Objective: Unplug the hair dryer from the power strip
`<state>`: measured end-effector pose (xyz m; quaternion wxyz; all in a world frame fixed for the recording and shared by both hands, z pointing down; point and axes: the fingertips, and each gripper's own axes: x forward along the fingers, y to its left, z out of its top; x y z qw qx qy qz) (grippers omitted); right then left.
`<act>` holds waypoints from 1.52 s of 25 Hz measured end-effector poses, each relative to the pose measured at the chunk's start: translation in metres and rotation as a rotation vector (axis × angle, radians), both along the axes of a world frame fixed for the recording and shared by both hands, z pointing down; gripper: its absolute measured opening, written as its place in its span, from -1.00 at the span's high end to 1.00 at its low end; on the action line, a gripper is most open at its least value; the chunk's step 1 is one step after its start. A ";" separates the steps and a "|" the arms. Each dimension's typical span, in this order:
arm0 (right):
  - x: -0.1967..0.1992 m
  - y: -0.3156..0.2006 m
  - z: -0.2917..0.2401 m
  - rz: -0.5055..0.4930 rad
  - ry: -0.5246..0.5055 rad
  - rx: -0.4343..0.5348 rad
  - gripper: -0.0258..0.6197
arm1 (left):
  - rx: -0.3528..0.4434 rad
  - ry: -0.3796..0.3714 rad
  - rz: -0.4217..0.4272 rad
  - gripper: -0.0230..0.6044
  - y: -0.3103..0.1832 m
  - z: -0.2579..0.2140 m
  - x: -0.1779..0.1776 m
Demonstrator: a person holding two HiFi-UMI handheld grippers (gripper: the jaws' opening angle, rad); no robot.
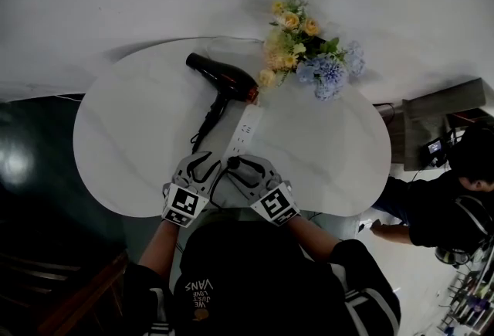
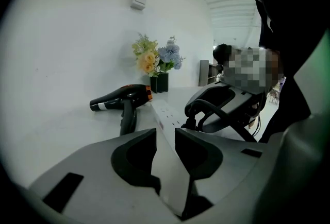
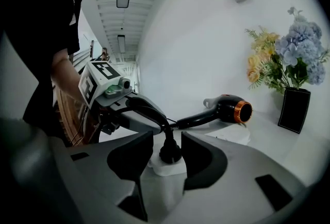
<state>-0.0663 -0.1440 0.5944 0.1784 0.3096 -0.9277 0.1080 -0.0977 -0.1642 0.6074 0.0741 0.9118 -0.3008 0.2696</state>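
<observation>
Bracing step: your left fingers clamp the power strip. The plug stands untouched between your wide right fingers, so next probably close and pull.

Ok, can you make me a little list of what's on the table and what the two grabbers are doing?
table: white
hair dryer: black, lying down
power strip: white, beside the hair dryer
plug: black, in the strip's near end
flowers: yellow and blue, at the far edge
left gripper: closed on the power strip
right gripper: open, jaws either side of the plug
</observation>
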 end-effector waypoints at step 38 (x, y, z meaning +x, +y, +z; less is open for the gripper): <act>-0.004 -0.005 -0.002 -0.093 0.011 0.075 0.65 | -0.085 -0.055 0.244 0.87 0.017 0.020 0.021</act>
